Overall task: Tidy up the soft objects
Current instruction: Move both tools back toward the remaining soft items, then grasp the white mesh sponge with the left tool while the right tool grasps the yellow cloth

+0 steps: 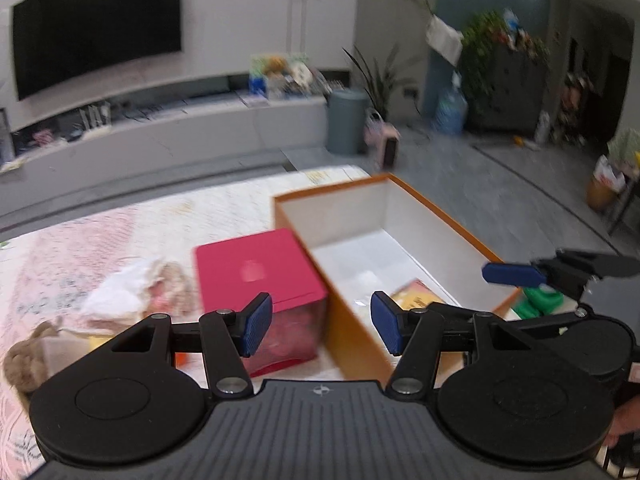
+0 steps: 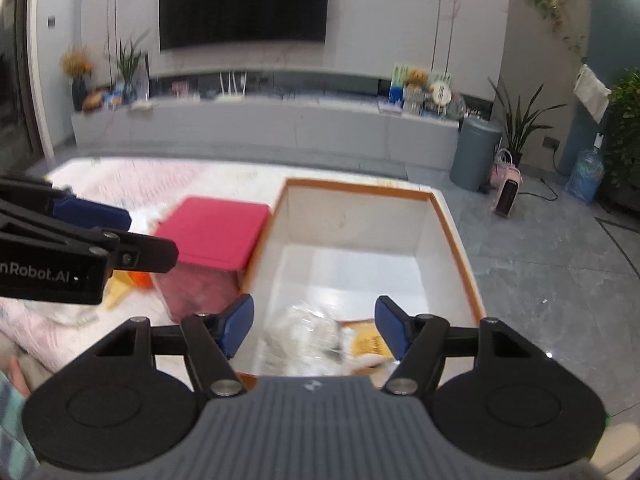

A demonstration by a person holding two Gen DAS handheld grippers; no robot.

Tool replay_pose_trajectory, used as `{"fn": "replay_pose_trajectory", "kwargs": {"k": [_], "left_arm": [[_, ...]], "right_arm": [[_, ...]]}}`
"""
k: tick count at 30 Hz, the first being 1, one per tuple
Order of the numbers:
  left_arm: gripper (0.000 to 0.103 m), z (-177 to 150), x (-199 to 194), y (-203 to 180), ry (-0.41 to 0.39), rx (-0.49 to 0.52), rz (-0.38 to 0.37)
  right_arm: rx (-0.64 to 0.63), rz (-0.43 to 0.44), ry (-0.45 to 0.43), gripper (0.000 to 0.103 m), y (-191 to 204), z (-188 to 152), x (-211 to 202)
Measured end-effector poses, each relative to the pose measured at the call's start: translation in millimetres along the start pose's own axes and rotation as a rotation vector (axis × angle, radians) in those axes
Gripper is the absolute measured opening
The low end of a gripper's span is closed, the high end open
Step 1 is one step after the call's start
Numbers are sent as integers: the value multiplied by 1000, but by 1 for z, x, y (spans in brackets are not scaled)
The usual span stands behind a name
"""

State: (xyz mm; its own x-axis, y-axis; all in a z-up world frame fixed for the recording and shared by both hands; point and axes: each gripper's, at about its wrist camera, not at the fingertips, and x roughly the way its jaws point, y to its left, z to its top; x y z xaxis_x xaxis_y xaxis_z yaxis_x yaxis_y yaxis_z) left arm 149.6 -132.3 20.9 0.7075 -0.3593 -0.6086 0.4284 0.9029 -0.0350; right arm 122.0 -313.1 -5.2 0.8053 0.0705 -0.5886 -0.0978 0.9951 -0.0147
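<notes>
1. At the far left of the left wrist view a brown soft toy (image 1: 24,356) lies on the pink patterned cover (image 1: 132,220), not yet put away. Just right of it sits a heap of white and pink cloth (image 1: 136,292), also loose on the cover.
2. The left gripper (image 1: 321,323) hangs above the cover with its jaws wide and nothing between them. It points at the seam between the red box (image 1: 256,268) and the orange box (image 1: 436,236).
3. The red box stands closed, touching or just beside the orange box's left wall; the blur does not let me say which.
4. The orange box is open. At its near end lie a clear plastic bag (image 2: 308,332) of something white and a yellow packet (image 2: 366,340).
5. The right gripper (image 2: 314,327) hovers over that near end. Its jaws are opening, the pads clear of the bag below, so it holds nothing.
6. My judgement: one item has just gone into the box and the fetching step comes next.
7. The next move likely calls for swinging a gripper left to the cloth heap or the toy, dropping low, and pinching a thick fold so that the soft thing does not slip.
</notes>
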Motion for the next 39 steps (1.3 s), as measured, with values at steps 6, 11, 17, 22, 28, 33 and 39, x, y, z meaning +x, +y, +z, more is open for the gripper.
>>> {"fn": "replay_pose_trajectory", "kwargs": {"k": [6,11,17,22,28,33,39], "left_arm": [[68,-28,-19,30,-46,-40,88],[68,-54,-29,58,-46,-64,153],[68,-79,-43,91,-54,-84,240],[68,-99,-50,118,-38,-131,265],[68,-113,-61,140,-37,-163,312],[68,-118,-60,160,-24,-193,338],[68,-114,-40,181,28,-208,335]], "right_arm": [[67,68,-70,67,36,-20,-9],[110,121,-95,67,64,-32,-6],[159,151,-112,67,95,-36,4],[149,156,-117,67,125,-40,14],[134,169,-116,69,156,-48,31],[116,199,-84,69,178,-53,52],[69,220,-46,68,197,-52,79]]}}
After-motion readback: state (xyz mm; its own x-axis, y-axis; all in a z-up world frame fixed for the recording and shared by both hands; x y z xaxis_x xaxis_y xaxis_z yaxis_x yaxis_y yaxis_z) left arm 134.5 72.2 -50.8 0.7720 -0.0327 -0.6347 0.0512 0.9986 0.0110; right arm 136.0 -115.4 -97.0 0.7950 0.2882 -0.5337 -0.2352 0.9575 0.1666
